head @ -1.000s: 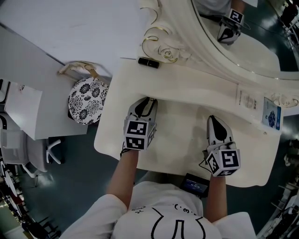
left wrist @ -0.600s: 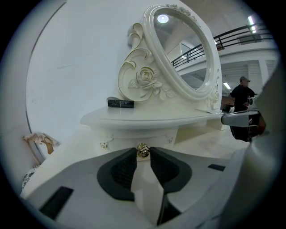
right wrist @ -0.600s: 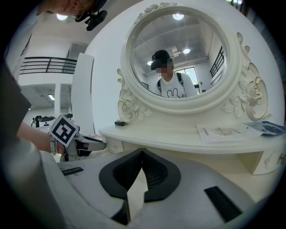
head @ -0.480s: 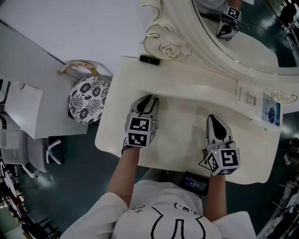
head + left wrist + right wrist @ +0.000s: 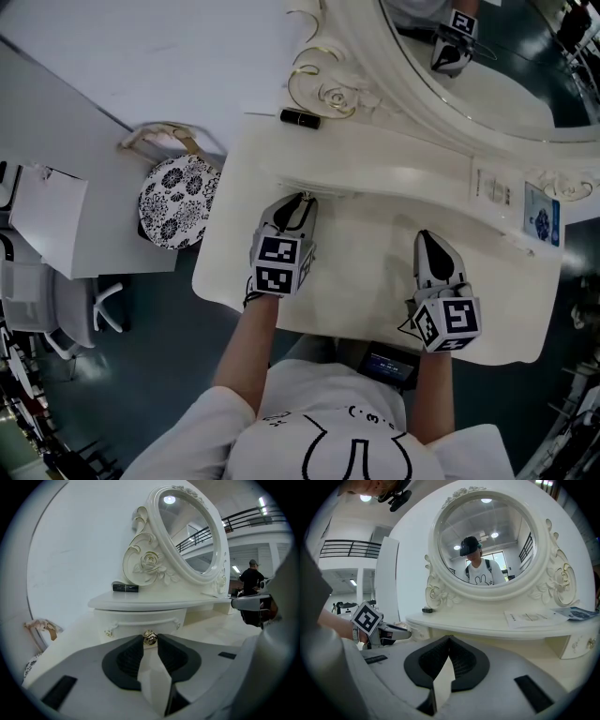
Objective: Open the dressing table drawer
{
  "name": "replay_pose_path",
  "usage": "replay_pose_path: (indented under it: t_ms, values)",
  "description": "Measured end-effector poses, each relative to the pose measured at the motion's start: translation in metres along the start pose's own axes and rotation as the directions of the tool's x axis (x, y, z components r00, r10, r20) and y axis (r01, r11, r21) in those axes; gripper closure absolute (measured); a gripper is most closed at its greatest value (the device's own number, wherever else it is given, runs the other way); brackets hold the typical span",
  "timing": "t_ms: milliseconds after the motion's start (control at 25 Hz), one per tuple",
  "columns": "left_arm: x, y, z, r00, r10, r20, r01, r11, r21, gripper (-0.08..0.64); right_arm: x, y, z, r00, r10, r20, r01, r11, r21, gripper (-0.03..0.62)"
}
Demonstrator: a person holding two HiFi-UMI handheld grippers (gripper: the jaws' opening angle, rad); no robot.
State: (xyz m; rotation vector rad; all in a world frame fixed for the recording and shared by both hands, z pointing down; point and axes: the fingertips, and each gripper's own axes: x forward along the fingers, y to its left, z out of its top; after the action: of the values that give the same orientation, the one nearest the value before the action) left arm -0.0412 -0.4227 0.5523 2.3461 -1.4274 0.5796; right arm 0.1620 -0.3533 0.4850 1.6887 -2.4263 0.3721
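Observation:
The cream dressing table (image 5: 375, 272) has a raised shelf with a small curved drawer (image 5: 140, 620) under its left end. The drawer's gold knob (image 5: 149, 636) sits between the pad tips of my left gripper (image 5: 150, 641), which is shut on it. From above, my left gripper (image 5: 301, 201) reaches up to the drawer front at the shelf's edge. My right gripper (image 5: 427, 240) rests over the table top to the right, apart from the shelf. In its own view the right gripper (image 5: 449, 640) has its jaws together and holds nothing.
A black tube (image 5: 300, 118) lies on the shelf by the carved mirror frame (image 5: 328, 94). Leaflets (image 5: 492, 187) and a blue card (image 5: 542, 216) lie on the shelf's right. A floral stool (image 5: 173, 202) stands left of the table. Another small drawer (image 5: 579, 645) is at the right end.

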Motion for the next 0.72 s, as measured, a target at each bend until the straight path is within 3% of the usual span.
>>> replay_pose_path:
  t_ms: [720]
  values:
    - [-0.012,-0.003,-0.011,1.000,0.001,-0.011,-0.001,1.000,0.003,0.440,-0.018,0.006,0.002,1.000,-0.008,0.007,0.008,1.000,-0.015,0.577]
